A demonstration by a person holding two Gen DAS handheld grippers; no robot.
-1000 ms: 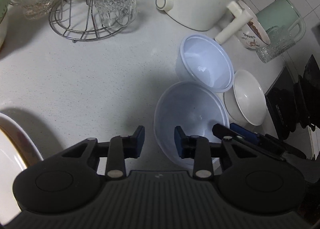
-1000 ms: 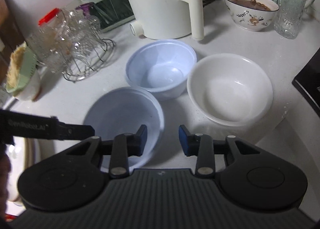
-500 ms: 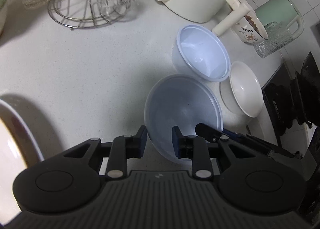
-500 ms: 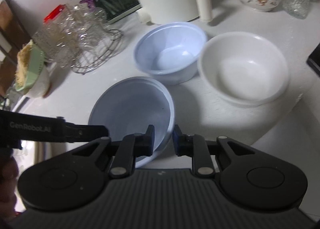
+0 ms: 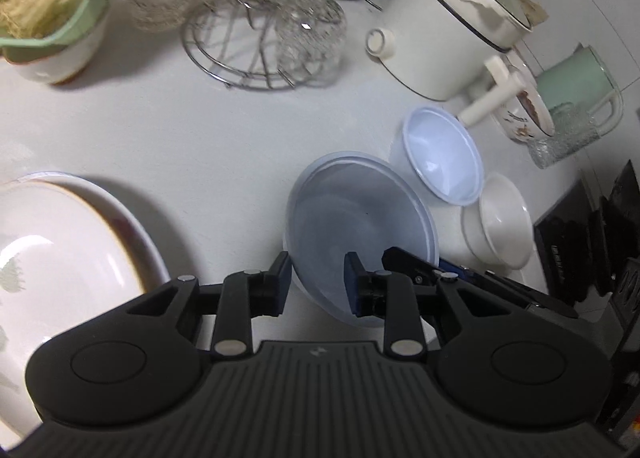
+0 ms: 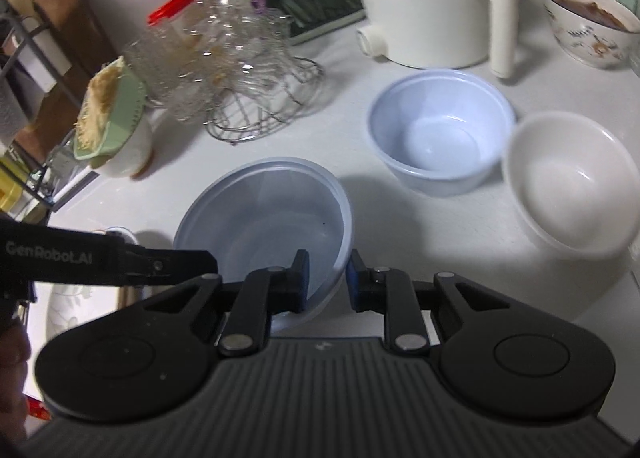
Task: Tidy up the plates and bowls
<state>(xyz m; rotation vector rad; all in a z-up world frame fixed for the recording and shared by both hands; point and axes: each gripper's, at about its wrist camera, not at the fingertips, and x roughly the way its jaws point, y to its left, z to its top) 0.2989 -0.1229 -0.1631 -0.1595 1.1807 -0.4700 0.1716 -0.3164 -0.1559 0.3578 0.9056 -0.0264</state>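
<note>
Both grippers have closed onto the near rim of the translucent blue bowl [image 5: 360, 214] since the earlier frames, and the bowl now sits tilted, its near edge raised off the desk [image 5: 192, 138]. In the left wrist view the left gripper [image 5: 316, 282] pinches the rim's lower left edge, one finger outside the wall and one inside. In the right wrist view the right gripper [image 6: 328, 282] pinches the rim at the bowl's lower right edge in the same way. Each gripper's jaws have just been closing with the bowl wall between them.

The bowl hangs between the two grippers, so neither hand is nearer; it travels with both. Beyond it, up and to the right in both views, stand the smaller pale blue bowl [image 6: 440, 134] and the white bowl [image 6: 572, 182], touching or nearly so. To the left lies the large oval plate [image 5: 72, 250], well apart from the bowls. Stacking looks to me like the next step, which means carrying the held bowl away from the plate.
</note>
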